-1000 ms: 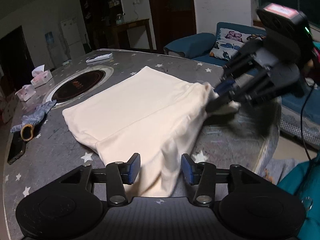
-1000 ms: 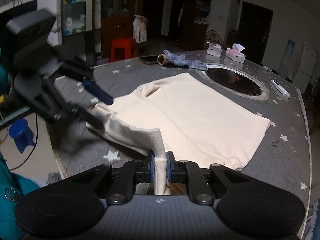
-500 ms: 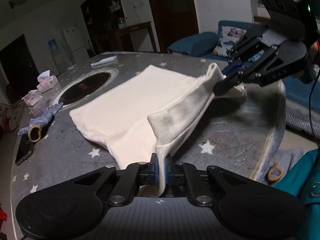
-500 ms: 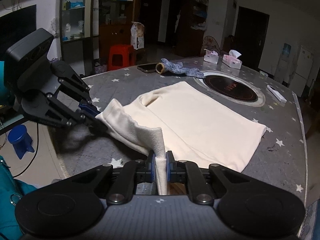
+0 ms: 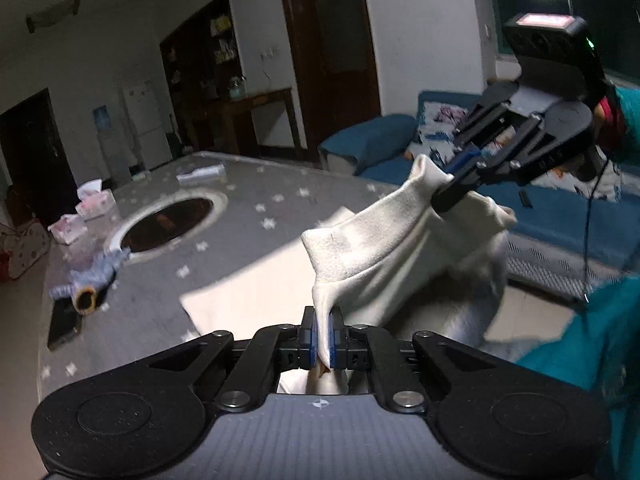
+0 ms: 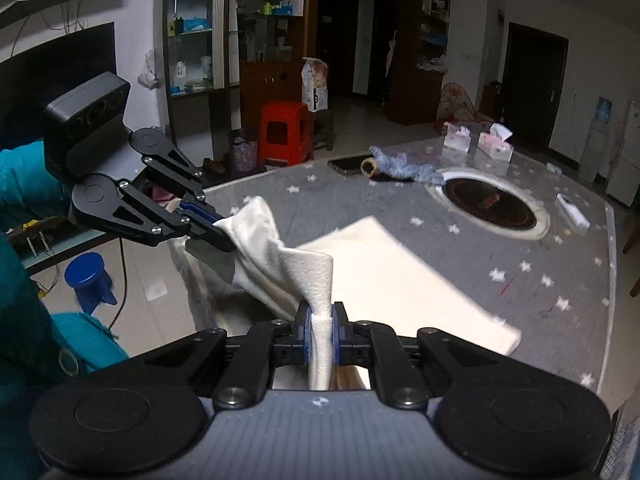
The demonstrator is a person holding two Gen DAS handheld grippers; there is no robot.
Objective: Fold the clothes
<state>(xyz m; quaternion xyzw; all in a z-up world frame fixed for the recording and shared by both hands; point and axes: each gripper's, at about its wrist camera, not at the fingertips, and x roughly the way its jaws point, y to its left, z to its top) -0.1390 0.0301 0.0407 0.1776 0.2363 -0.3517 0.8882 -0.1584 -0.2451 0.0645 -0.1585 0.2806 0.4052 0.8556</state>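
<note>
Table [image 6: 568,280]: grey star-print cover, round dark inset burner [image 6: 490,208] at two o'clock in the right wrist view. Cream garment [image 6: 400,276]: far portion flat on the table at centre, near edge raised clear of the surface; half a second earlier that edge hung only slightly above the cloth, a second earlier it lay on the table. Left gripper [image 5: 323,338]: closed tight on one corner of the raised edge, where a second before its fingers stood apart and empty. Right gripper [image 6: 321,334]: likewise clamped on the other corner, seen at one o'clock from the left wrist. Judgement: both corners secured and lifted, so the fold-over toward twelve o'clock appeared under way. Blue sock [image 6: 404,168], phone [image 6: 348,164], tissue packs [image 6: 496,146]: far edge, untouched.
</note>
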